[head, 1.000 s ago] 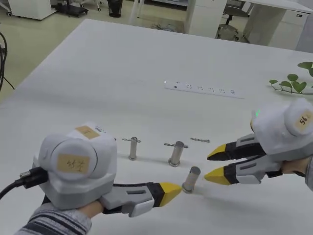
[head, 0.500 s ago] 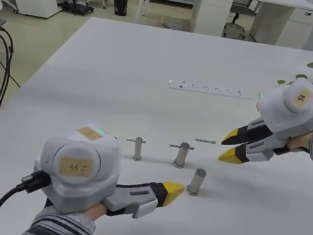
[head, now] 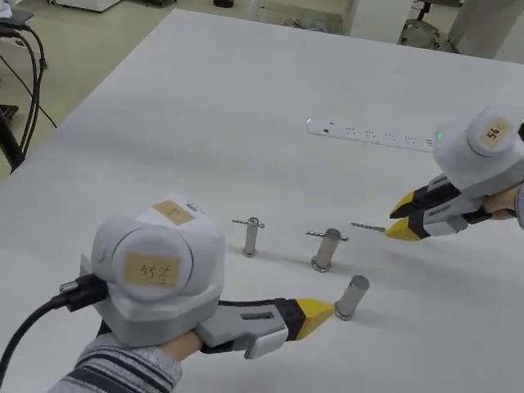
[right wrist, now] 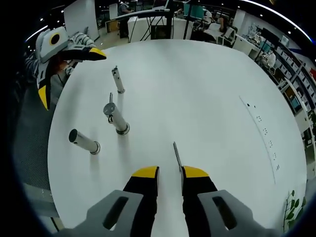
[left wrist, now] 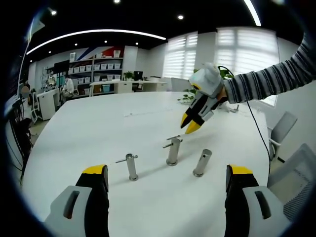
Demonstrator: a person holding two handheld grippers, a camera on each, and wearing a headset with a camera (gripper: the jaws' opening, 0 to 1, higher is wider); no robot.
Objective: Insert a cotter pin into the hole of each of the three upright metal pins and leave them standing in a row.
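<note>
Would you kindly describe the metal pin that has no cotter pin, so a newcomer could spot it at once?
On the white table, on the near side of the power strip, three metal pins stand in a row. In the head view, take the rightmost one, nearest the camera: its two neighbours each carry a cotter pin through the top, while it is bare.

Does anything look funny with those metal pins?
Yes. The nearest pin stands out of line with the other two and has no cotter pin through it. A loose cotter pin lies by the right gripper.
</note>
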